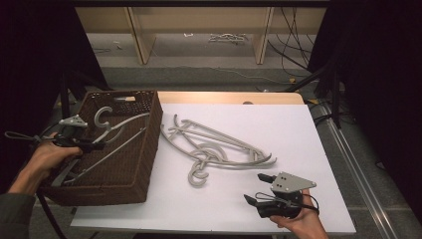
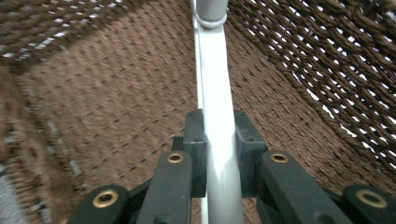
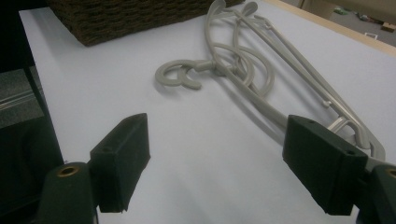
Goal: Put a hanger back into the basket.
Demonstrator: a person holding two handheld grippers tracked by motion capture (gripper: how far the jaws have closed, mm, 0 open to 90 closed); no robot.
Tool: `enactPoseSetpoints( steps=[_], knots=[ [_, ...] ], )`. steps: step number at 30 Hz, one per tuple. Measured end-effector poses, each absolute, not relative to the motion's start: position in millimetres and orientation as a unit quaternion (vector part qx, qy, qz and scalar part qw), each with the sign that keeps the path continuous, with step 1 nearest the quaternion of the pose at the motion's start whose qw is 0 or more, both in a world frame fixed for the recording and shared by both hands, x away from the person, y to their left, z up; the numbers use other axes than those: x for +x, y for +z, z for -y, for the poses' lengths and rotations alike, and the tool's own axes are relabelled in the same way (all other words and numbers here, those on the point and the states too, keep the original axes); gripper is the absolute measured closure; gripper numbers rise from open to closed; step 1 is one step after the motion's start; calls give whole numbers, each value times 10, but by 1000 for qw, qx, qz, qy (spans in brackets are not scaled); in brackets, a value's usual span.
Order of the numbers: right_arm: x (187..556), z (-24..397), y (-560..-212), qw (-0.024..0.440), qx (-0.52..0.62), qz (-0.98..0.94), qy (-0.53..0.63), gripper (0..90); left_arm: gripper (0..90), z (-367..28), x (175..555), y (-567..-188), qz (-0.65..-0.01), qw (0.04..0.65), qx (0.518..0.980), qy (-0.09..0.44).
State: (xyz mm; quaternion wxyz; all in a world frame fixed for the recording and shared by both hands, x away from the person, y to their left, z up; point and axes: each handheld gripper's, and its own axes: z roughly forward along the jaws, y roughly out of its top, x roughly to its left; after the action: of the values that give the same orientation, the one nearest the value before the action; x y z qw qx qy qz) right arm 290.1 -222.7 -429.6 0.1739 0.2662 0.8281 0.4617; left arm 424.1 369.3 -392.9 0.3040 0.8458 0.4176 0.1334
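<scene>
A grey plastic hanger (image 1: 115, 130) lies tilted inside the brown wicker basket (image 1: 144, 164) at the table's left. My left gripper (image 1: 97, 146) reaches into the basket and is shut on the hanger's arm (image 2: 219, 140), which runs straight up between the two pads. Several more grey hangers (image 1: 219, 147) lie tangled on the white tabletop (image 1: 278, 124), their hooks (image 3: 180, 77) pointing toward the front edge. My right gripper (image 1: 255, 188) rests open near the front right of the table, a short way in front of that pile, with nothing between its jaws (image 3: 217, 163).
The basket's woven walls (image 2: 327, 70) close in around the left gripper. Beyond the table's far edge there are wooden shelf legs (image 1: 139, 40) and loose cables (image 1: 293, 55) on the floor. Dark curtains hang on both sides.
</scene>
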Motion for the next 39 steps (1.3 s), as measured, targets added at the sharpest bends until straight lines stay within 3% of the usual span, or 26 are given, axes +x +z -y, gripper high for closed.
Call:
enactPoseSetpoints(
  steps=[13, 23, 28, 31, 39],
  knots=[
    [2903, 2226, -4299, 174, 265, -829, 461, 241, 783, -3706, 4273, -4035, -432, 264, 853, 127],
    [2905, 2234, -4301, 173, 266, -829, 460, 241, 750, -3865, 4304, -4091, -483, 267, 821, 147],
    [2905, 2231, -4306, 173, 268, -829, 460, 241, 665, -3904, 4290, -4094, -514, 263, 799, 170],
    [2905, 2234, -4308, 175, 270, -828, 459, 241, 535, -3920, 4258, -4021, -538, 278, 772, 193],
    [2911, 2242, -4299, 186, 272, -819, 469, 241, 377, -3757, 4020, -3604, -525, 344, 742, 235]
  ],
)
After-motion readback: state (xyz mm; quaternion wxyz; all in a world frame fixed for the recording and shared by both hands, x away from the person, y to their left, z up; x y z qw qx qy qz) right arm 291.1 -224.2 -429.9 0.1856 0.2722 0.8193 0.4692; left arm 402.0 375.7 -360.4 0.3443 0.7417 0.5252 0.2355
